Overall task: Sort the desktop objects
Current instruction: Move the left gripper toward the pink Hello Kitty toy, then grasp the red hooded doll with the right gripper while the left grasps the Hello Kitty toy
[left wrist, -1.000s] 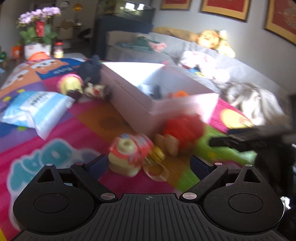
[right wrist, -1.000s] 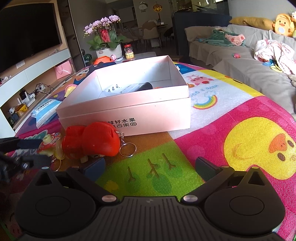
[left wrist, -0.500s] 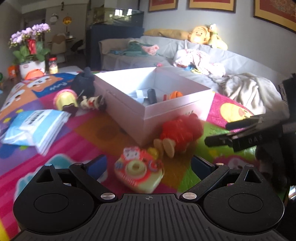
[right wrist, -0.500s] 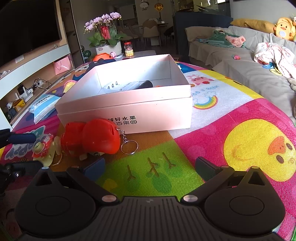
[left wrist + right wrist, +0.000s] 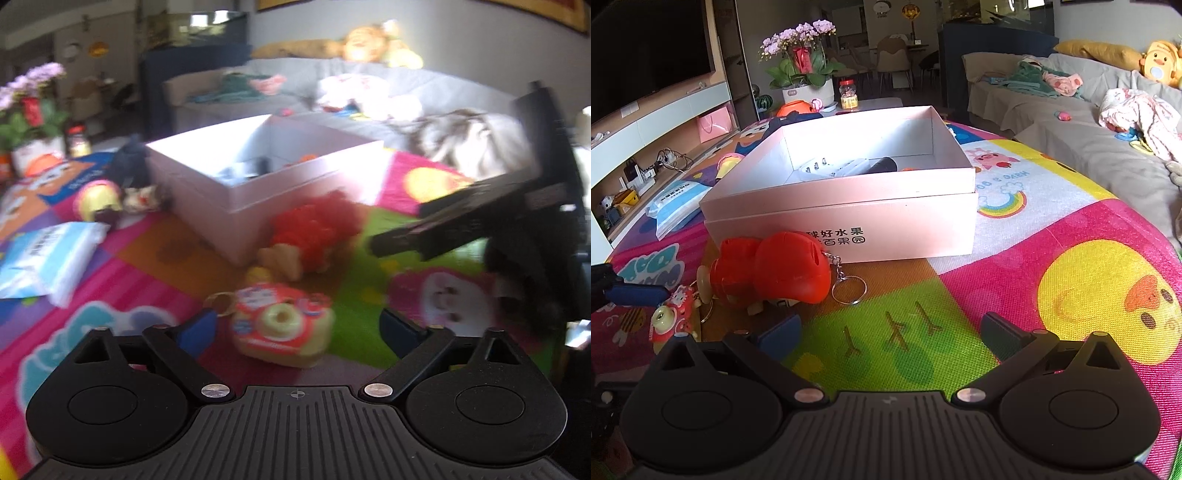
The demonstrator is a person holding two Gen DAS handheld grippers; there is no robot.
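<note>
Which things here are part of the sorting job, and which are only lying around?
Job: pink box, toy camera keychain between the open left gripper fingers, red boxing-glove keychain, blue tissue pack.
Lying about: flower pot, sofa, clothes, duck plush.

box (image 5: pixel 849 221) pink | boxing-glove keychain (image 5: pixel 790 269) red | mat (image 5: pixel 1071 295) multicoloured cartoon print

The toy camera (image 5: pixel 282 325) lies before the doll (image 5: pixel 314 232), which rests against the open box (image 5: pixel 258 192).

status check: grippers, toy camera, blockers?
Left gripper closing around toy camera, pads not touching. Right gripper open, empty. Red boxing-glove keychain lies before pink box.
</note>
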